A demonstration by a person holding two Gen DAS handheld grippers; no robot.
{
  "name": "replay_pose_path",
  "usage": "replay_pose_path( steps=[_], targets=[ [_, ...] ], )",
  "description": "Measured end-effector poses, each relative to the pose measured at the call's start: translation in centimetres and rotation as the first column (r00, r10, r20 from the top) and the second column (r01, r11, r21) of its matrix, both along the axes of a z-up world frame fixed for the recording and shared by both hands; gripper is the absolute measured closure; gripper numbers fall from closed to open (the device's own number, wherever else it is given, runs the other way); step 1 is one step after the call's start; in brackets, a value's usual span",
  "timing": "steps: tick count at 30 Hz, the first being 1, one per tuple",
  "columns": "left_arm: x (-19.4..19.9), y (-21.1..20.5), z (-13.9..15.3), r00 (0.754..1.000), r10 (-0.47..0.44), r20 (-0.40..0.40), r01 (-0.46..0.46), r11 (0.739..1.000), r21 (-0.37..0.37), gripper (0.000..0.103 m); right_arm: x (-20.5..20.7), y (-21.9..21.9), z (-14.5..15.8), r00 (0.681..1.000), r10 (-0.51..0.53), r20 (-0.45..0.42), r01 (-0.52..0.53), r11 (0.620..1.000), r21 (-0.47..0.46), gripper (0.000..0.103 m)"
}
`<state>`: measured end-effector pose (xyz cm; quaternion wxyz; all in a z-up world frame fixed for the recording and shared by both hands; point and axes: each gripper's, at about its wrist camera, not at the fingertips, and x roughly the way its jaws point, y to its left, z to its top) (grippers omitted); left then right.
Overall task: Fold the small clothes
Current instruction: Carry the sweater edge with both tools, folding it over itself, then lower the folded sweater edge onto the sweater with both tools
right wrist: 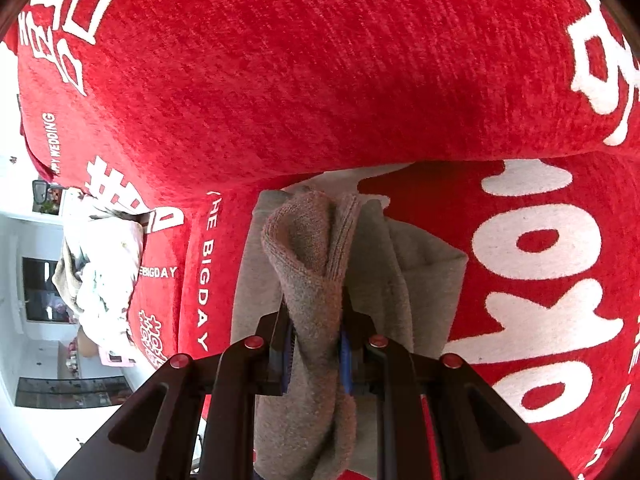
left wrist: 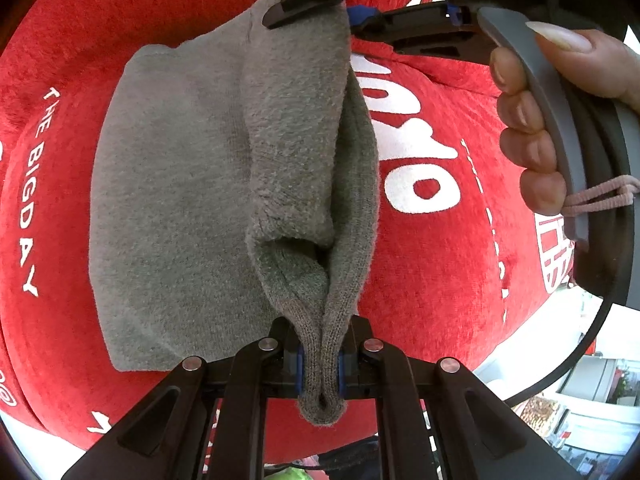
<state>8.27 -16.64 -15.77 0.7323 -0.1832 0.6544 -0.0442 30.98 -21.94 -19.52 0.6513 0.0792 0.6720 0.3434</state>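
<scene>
A small grey knit garment [left wrist: 180,208] lies on a red plush cover [left wrist: 440,272] with white lettering. My left gripper [left wrist: 320,364] is shut on the garment's ribbed near edge, bunched between the blue pads. My right gripper [left wrist: 316,2] shows at the top of the left wrist view, shut on the garment's far edge. In the right wrist view, my right gripper [right wrist: 318,344] pinches a bunched fold of the grey garment [right wrist: 308,248] over the red cover [right wrist: 280,80]. The fabric between the two grippers is lifted into a ridge.
The person's hand [left wrist: 532,128] grips the right gripper's grey handle. A crumpled pale cloth [right wrist: 104,264] lies at the cover's left edge. Room furniture [right wrist: 60,388] and a white surface [left wrist: 560,380] lie beyond the cover.
</scene>
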Motion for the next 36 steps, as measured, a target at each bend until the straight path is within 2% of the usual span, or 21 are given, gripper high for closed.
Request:
replay_pose_path(
  steps=[16,24,36],
  targets=[
    [0.2,-0.8,-1.4,1.000,-0.003,-0.026,0.003,1.000,0.004,0.091,-0.2,-1.5,-1.6,1.000,-0.026,-0.013,0.026,0.999,0.026,0.083],
    [0.6,-1.0,-3.0,0.999,-0.004,-0.053,0.005,1.000,0.011,0.091,0.0,-2.2,-3.6,0.998,-0.051,-0.031,0.052,0.999,0.012,0.083],
    [0.6,-1.5,-3.8,0.998,-0.014,-0.061,0.015,1.000,0.023,0.091,0.3,-2.5,-5.3,0.998,-0.056,-0.025,0.056,0.998,-0.011,0.083]
  ],
)
